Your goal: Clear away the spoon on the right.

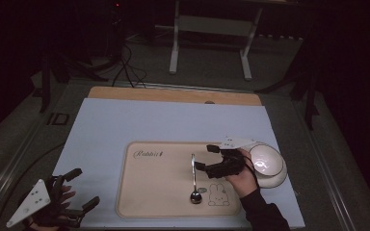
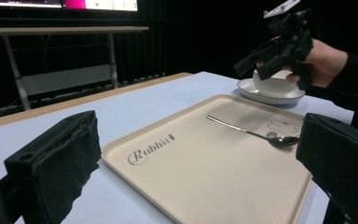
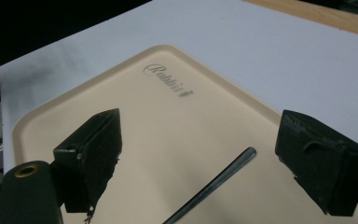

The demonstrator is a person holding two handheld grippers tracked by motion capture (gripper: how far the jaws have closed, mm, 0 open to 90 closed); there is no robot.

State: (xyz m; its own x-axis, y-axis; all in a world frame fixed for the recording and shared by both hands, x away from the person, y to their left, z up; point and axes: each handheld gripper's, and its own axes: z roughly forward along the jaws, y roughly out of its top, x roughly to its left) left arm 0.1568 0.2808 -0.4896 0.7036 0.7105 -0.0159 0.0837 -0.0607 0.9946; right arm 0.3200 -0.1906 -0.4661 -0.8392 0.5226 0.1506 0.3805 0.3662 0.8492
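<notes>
A beige tray (image 1: pixel 154 187) printed with "Rabbit" lies on a pale blue mat. On the tray's right half lies a metal spoon (image 1: pixel 193 179), bowl end toward me. My right gripper (image 1: pixel 205 157) hovers open just right of the spoon's handle, nothing between its jaws. In the right gripper view the handle (image 3: pixel 214 184) runs up between the open jaws of that gripper (image 3: pixel 207 149) over the tray (image 3: pixel 168 116). My left gripper (image 1: pixel 83 187) is open at the mat's near left corner, off the tray. It looks across the tray (image 2: pixel 205 163) at the spoon (image 2: pixel 256 133).
A white bowl on a saucer (image 1: pixel 266 164) stands just off the tray's right edge, behind my right hand; it is also in the left gripper view (image 2: pixel 275 88). The pale blue mat (image 1: pixel 125 125) covers a wooden table. A metal table frame (image 1: pixel 212 43) stands beyond.
</notes>
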